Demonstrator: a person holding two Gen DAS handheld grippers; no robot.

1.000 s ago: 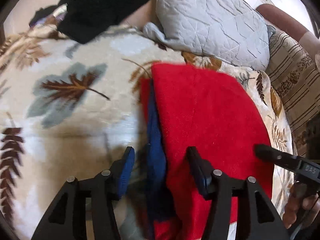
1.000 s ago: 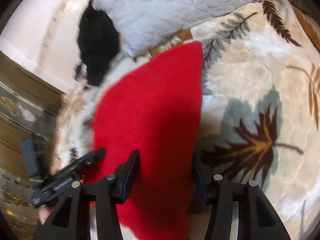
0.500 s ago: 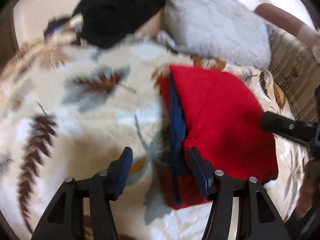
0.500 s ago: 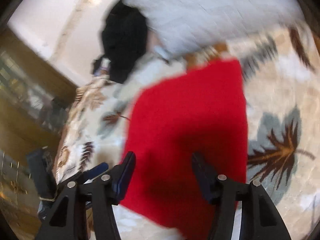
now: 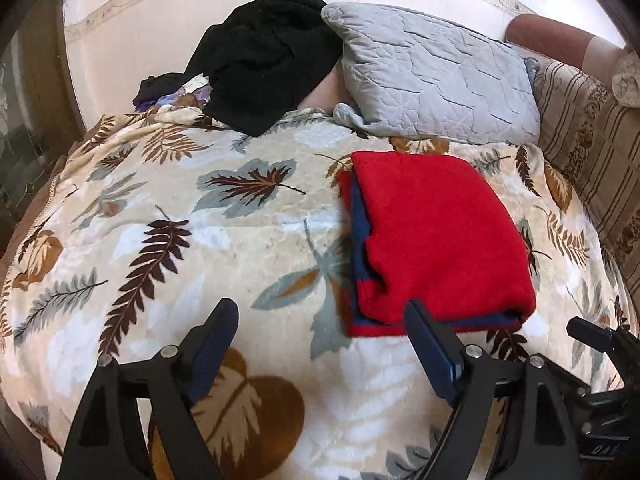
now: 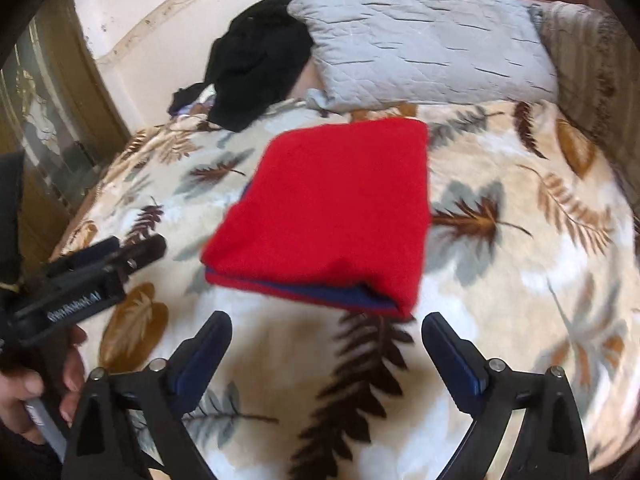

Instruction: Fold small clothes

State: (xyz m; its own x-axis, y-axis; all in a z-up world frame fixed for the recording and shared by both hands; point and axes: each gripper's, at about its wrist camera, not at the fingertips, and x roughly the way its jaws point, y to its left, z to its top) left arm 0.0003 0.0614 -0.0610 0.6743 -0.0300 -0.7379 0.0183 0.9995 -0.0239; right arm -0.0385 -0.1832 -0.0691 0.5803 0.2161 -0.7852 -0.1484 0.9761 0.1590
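Note:
A red garment with blue trim (image 5: 436, 236) lies folded into a flat rectangle on the leaf-patterned blanket (image 5: 168, 240). It also shows in the right wrist view (image 6: 332, 212). My left gripper (image 5: 320, 320) is open and empty, pulled back from the garment's near left corner. My right gripper (image 6: 326, 334) is open and empty, just short of the garment's near edge. The left gripper also appears at the left of the right wrist view (image 6: 104, 260), held in a hand.
A grey quilted pillow (image 5: 436, 84) and a heap of black clothes (image 5: 264, 56) lie at the head of the bed. A striped cushion (image 5: 592, 168) is at the right. A wooden cabinet (image 6: 48, 128) stands beyond the bed's left edge.
Both grippers have pulled back toward me from the red garment, which they straddled a second ago. The garment now lies free and folded.

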